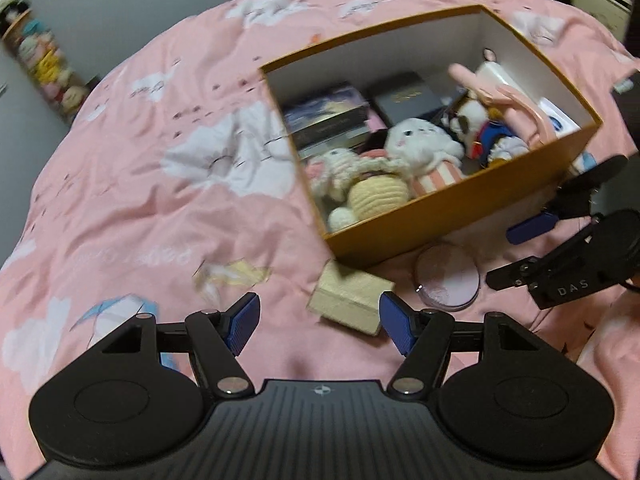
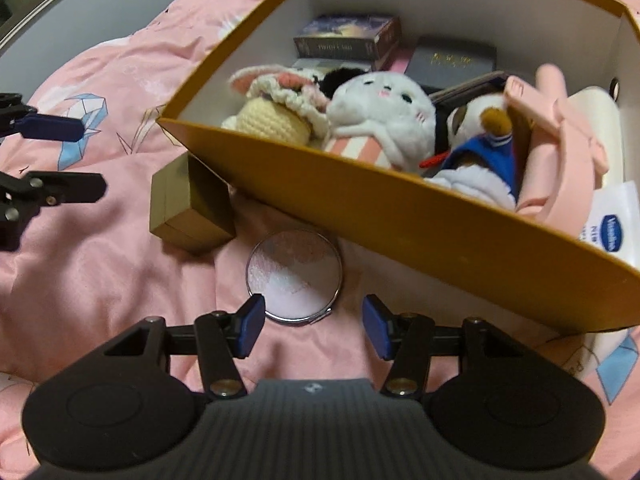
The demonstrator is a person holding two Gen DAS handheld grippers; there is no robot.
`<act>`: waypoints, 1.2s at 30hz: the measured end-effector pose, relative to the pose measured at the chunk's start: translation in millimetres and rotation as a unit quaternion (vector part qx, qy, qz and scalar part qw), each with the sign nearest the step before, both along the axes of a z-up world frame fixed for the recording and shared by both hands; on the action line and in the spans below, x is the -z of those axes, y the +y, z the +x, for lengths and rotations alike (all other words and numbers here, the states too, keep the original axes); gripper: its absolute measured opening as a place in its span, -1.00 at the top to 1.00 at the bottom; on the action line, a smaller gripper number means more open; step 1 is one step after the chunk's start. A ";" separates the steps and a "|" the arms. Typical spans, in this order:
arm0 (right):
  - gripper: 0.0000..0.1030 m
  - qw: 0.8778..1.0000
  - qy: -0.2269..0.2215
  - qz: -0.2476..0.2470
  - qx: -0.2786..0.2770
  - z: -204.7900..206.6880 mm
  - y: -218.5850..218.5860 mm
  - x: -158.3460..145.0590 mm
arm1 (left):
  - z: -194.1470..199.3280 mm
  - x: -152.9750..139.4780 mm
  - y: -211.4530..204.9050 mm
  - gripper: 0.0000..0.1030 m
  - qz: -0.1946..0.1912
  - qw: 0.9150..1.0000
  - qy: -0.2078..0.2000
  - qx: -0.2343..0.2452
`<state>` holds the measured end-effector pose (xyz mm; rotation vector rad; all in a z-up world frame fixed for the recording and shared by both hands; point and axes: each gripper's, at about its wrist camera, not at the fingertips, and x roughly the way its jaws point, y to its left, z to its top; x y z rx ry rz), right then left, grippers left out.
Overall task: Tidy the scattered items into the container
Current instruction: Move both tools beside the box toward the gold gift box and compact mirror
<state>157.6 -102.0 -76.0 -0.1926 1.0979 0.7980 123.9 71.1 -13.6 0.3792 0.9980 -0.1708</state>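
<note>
Pink bedspread [image 1: 160,208] with white cloud prints covers the whole bed, kinda rumpled. Plain grey wall [image 1: 120,0] behind, plus a shelf of colourful plushies [image 1: 44,64] far left. Dim indoor light.

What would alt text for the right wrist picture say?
An open right gripper hovers over a round compact on a pink blanket, beside a small gold box and an orange box of plush toys.

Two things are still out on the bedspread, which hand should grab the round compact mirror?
Right. The right tool is open with the round compact mirror just ahead of its pads, beside the orange box. The left tool is open nearer the small gold box.
</note>
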 end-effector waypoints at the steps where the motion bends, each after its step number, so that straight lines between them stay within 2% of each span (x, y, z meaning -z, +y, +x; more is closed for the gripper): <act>1: -0.12 1.000 0.002 0.001 0.000 0.9 1.1 1.2 | 2.2 3.0 -1.9 -0.51 0.003 1.000 -0.001 0.008; 7: -0.12 1.000 0.018 0.005 0.007 10.3 7.3 9.1 | 18.2 19.4 -12.1 -0.55 0.006 0.999 0.018 0.045; 12: -0.12 1.000 0.029 0.005 0.008 13.2 8.9 15.0 | 35.0 36.3 -16.3 -0.56 -0.009 0.999 0.034 0.038; 19: -0.12 0.999 0.045 0.010 0.011 18.7 8.9 21.7 | 49.9 57.3 -21.6 -0.56 -0.007 0.997 0.065 0.027; 22: -0.12 0.998 0.052 0.009 0.014 22.2 8.8 24.9 | 49.9 58.1 -19.6 -0.38 0.003 0.997 0.070 0.020; 31: -0.12 0.996 0.081 0.022 0.030 33.4 8.6 36.2 | 34.5 54.3 7.2 -0.38 -0.028 0.994 0.105 -0.009; 36: -0.13 0.993 0.101 0.035 0.042 42.5 6.6 45.5 | 24.1 57.8 7.9 -0.38 -0.021 0.994 0.110 -0.009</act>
